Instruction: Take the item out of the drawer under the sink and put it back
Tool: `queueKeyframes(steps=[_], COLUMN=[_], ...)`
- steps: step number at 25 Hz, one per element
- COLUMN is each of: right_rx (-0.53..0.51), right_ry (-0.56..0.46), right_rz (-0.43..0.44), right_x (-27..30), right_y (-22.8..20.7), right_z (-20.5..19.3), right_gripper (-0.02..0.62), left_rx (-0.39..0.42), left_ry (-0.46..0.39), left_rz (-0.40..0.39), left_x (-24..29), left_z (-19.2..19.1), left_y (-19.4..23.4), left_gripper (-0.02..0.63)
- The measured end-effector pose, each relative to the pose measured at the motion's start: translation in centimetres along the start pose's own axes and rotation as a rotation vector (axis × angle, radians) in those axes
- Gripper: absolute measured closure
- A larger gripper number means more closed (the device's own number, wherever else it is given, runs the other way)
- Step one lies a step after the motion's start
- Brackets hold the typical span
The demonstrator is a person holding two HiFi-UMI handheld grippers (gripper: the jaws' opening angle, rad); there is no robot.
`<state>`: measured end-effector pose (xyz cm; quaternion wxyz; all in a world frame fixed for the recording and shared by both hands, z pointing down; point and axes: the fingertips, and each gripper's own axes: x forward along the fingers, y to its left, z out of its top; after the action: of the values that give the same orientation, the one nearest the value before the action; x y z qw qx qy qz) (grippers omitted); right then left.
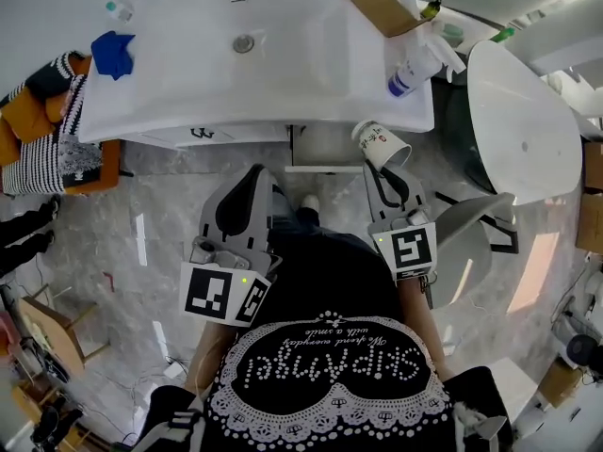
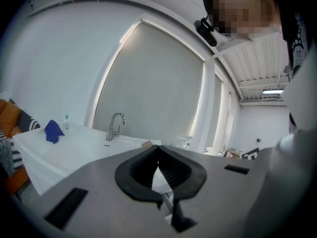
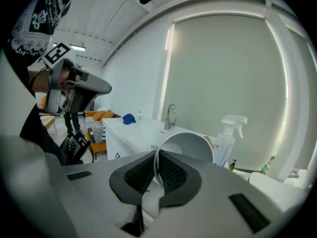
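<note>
Pinching paper cup at rim, apparently: right hand-held gripper

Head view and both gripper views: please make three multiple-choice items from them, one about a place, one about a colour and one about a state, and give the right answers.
1. Where on the sink counter does the cloth lie?
A. at its left end
B. inside the basin
C. at its right end

2. What colour is that cloth?
A. red
B. blue
C. white

3. What is the state of the right gripper?
A. open and empty
B. shut on nothing
C. shut on the paper cup

Answers:
1 A, the head view shows the cloth on the counter's left end.
2 B, it is plainly blue there.
3 C, the right gripper view shows the cup's rim pinched between the fingers.
</note>
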<state>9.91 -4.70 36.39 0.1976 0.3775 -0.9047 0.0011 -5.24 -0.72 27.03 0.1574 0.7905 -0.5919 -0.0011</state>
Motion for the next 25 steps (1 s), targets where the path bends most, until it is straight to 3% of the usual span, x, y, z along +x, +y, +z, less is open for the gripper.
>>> queueKeyframes(steps=[11,25], right_rx=[0.127,0.24], right_ry=[-0.168,-0.192], right_rz=[-0.069,-0.092], right_x=[-3.7,-6.2], right_y=[-1.3,-0.9], right_z=[5.5,4.2], right_gripper=[0.571,0.569], left_rx=[0.025,0.034], left_ry=[-0.009,-0.018], left_rz=[-0.045,-0.005], left_x=[0.8,-0.2], left_z=[0.4,0.9], left_y=[-0.8,0.2], left_gripper=[0.601,0.601])
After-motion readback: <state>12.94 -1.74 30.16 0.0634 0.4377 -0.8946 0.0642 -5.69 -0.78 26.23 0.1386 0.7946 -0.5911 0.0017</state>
